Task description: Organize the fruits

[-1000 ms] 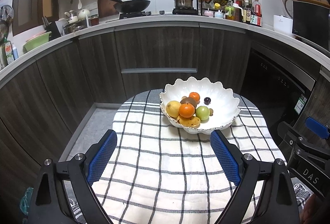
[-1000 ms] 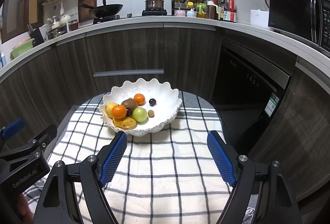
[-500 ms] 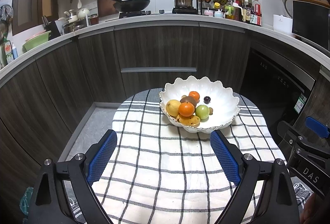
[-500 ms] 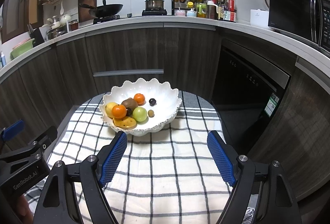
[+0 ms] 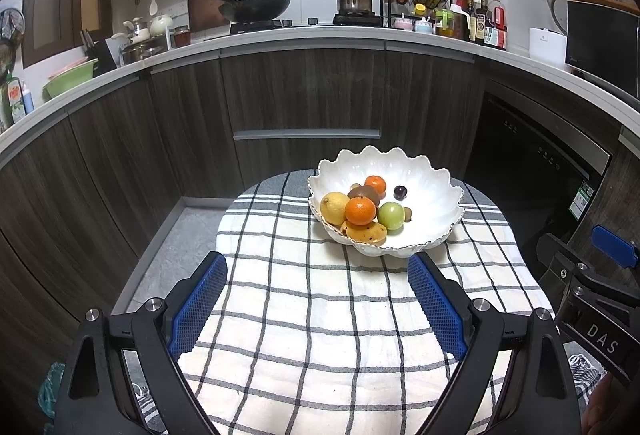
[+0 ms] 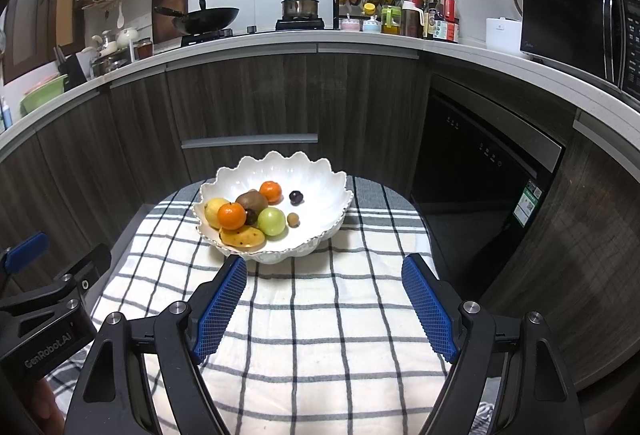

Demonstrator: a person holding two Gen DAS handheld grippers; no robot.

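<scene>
Right claw [image 6: 322,267] jaws spread wide, nothing between them, hovering over the checked cloth [image 6: 320,335] on the table, just short of the white scalloped bowl [image 6: 320,191]. Bowl holds two oranges [image 6: 231,215], lemon [image 6: 212,209], kiwi [image 6: 252,201], green fruit [image 6: 271,221], mango [image 6: 243,237], dark plum [image 6: 296,197]. Left claw [image 6: 44,299] visible at left edge, beside the cloth.

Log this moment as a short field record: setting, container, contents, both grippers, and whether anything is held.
setting: kitchen, table covered by a checked cloth
container: white scalloped bowl on the cloth
contents: lemon, two tangerines, front and back, kiwi, green fruit, spotted mango, dark plum, small brown fruit
left gripper: open, short of the bowl, empty
right gripper: open, short of the bowl, empty
held: nothing
</scene>
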